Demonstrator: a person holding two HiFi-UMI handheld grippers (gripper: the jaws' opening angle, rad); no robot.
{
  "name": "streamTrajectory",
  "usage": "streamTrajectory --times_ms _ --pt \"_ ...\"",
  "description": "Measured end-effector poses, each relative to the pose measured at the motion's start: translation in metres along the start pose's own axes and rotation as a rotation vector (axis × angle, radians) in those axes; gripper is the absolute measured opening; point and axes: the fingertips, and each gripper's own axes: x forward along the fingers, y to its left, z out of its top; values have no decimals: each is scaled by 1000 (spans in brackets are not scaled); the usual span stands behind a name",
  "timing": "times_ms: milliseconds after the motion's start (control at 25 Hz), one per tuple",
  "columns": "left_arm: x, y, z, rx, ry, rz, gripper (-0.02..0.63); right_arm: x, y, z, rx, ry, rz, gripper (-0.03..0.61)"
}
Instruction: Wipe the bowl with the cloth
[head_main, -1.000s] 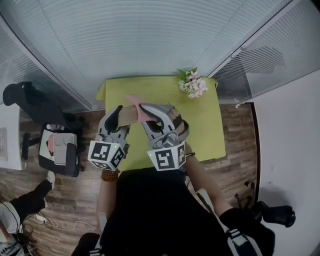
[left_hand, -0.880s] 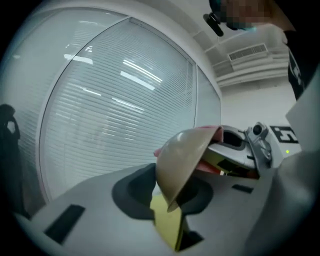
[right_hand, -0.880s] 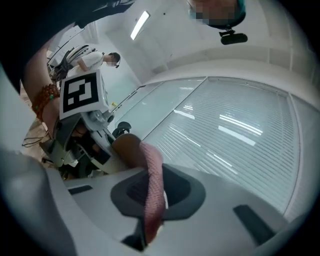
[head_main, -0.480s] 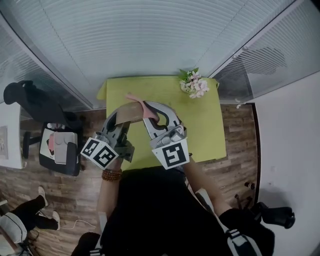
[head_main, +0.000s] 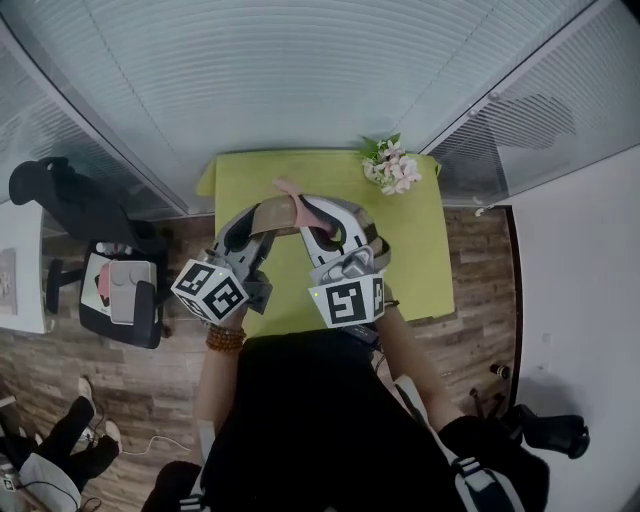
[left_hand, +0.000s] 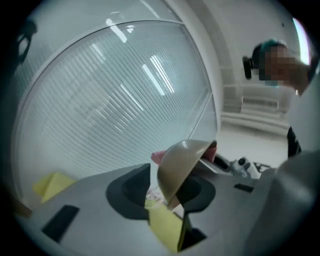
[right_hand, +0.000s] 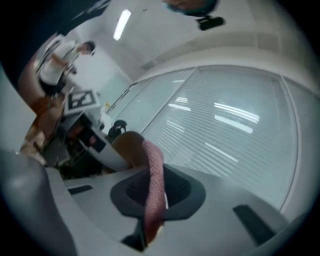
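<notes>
A tan bowl (head_main: 268, 216) is held up above the yellow-green table (head_main: 405, 255), tipped on its side. In the left gripper view the bowl (left_hand: 180, 165) has its rim down between the jaws of my left gripper (left_hand: 167, 202). Those jaws have just been opening, with the rim still between them. My left gripper (head_main: 252, 222) reaches it from the left. My right gripper (right_hand: 150, 220) is shut on a pink cloth (right_hand: 152, 185) that hangs against the bowl (right_hand: 127, 147). In the head view the right gripper (head_main: 312, 222) meets the bowl from the right, with the cloth (head_main: 292, 192) sticking out above.
A bunch of pale flowers (head_main: 392, 168) lies at the table's far right corner. Glass walls with blinds stand behind the table. A black chair (head_main: 60, 195) and a stool (head_main: 120, 300) stand to the left, and a person's legs (head_main: 50, 470) are at the lower left.
Both grippers, with the bowl and cloth, have shifted slightly right and away from me. The left gripper's marker cube has rolled. The person at the lower left has moved.
</notes>
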Motion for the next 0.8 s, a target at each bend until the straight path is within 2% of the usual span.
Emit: streamTrajectory --times_ms 40,120,160,200,240,320,360,560,720,800 --pt "2 2 -5 143 63 55 125 -1 0 -5 -60 13 3 20" --pt "10 -1 -18 454 192 137 126 -5 0 -12 -119 29 25 18" --pt "14 -3 -22 549 234 162 108 -6 1 -14 -146 37 30 18" --pt "17 -4 -25 563 252 176 85 -8 1 -16 -165 44 28 18" --pt "19 -4 -26 498 245 171 70 -9 1 -16 -167 47 20 18" --pt "19 -4 -22 270 183 120 43 -11 -1 -14 -128 37 0 18" --pt "18 -4 -17 186 147 98 43 -11 -3 -12 -98 23 -11 18" --pt "11 -9 4 -86 -46 42 43 -11 -12 -5 145 -68 -26 18" --pt "8 -18 12 -251 -171 22 43 -12 -25 -5 536 -191 -32 15" --pt "11 -19 5 -302 -172 -6 43 -12 -24 -8 572 -189 -14 15"
